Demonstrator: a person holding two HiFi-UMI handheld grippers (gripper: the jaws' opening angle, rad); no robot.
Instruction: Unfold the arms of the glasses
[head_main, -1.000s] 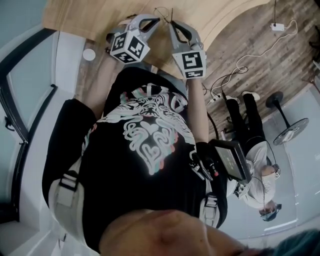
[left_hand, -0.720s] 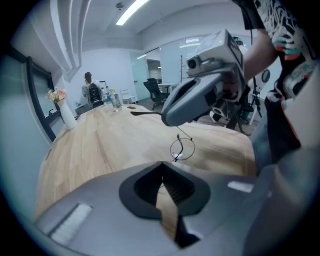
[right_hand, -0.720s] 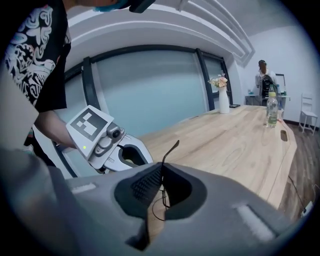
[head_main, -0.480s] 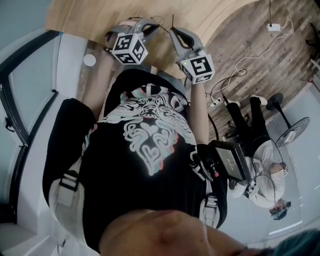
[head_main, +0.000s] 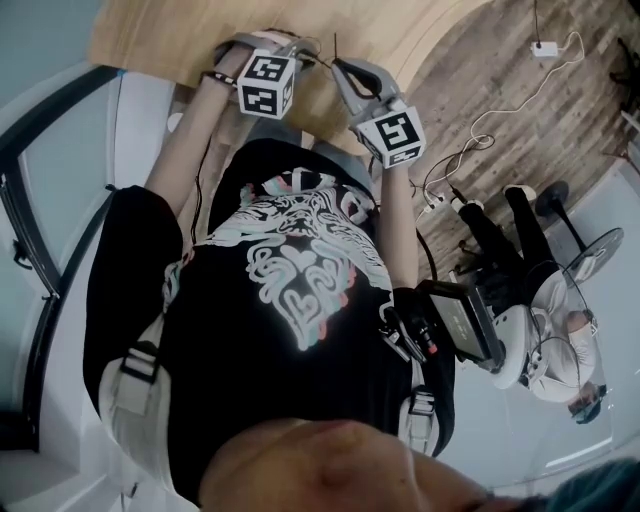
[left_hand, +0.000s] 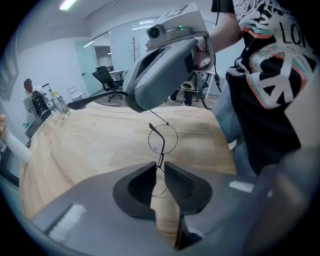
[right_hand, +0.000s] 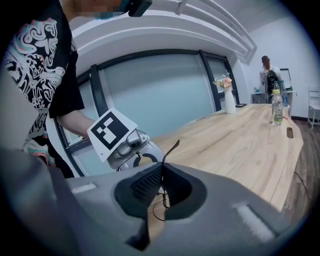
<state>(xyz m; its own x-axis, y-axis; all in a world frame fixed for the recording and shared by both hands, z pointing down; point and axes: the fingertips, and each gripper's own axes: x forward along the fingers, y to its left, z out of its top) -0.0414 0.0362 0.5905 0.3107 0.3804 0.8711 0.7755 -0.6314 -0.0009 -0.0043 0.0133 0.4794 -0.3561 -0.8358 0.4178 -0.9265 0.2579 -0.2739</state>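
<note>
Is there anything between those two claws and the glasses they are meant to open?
Nothing visible. The left gripper is shut on the thin frame of the glasses, and the right gripper is shut on one arm, whose tip pokes out past its jaws.

left gripper (head_main: 303, 55) shifted farther over the table (head_main: 140, 35), left forearm (head_main: 185, 140) now stretched out, seated person (head_main: 555, 315) slid rightward

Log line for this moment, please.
left gripper: shut on glasses | right gripper: shut on arm | glasses: over table
</note>
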